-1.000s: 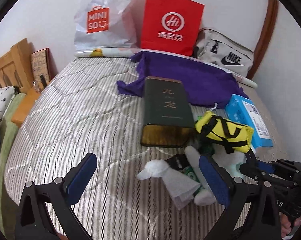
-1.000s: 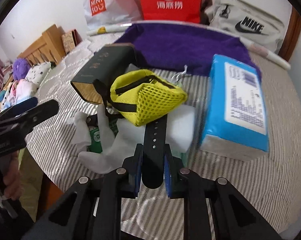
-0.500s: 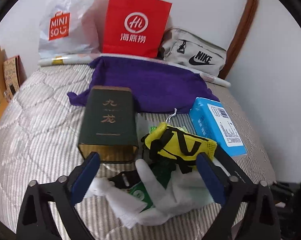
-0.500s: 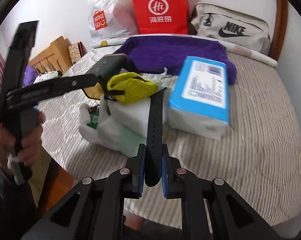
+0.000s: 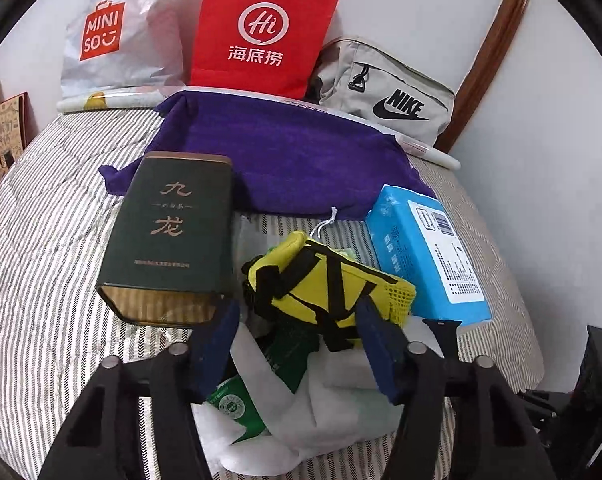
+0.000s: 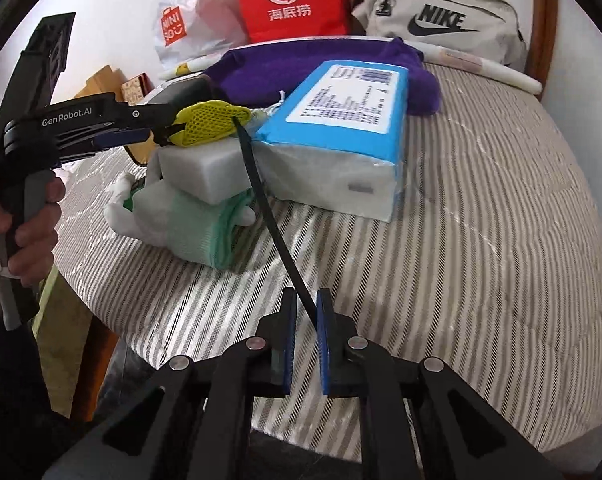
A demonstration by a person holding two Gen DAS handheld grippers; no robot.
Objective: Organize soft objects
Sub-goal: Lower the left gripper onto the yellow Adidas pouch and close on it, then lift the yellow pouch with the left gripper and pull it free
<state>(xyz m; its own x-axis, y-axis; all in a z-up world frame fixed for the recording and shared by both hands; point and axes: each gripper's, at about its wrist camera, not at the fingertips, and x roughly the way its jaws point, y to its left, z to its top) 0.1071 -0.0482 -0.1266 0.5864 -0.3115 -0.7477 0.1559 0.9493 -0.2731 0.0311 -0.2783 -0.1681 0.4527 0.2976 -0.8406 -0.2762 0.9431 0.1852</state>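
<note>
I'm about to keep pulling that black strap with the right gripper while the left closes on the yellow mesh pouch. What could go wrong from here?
1. The black strap runs taut from the right gripper to the yellow mesh pouch; pulling may tip the white foam block beneath it.
2. The left gripper, whose jaws have just been closing, may catch the white plastic bag as well.

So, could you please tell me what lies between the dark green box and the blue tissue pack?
The yellow mesh pouch lies between the dark green box and the blue tissue pack, atop white foam and gloves; the left wrist view shows it.
</note>
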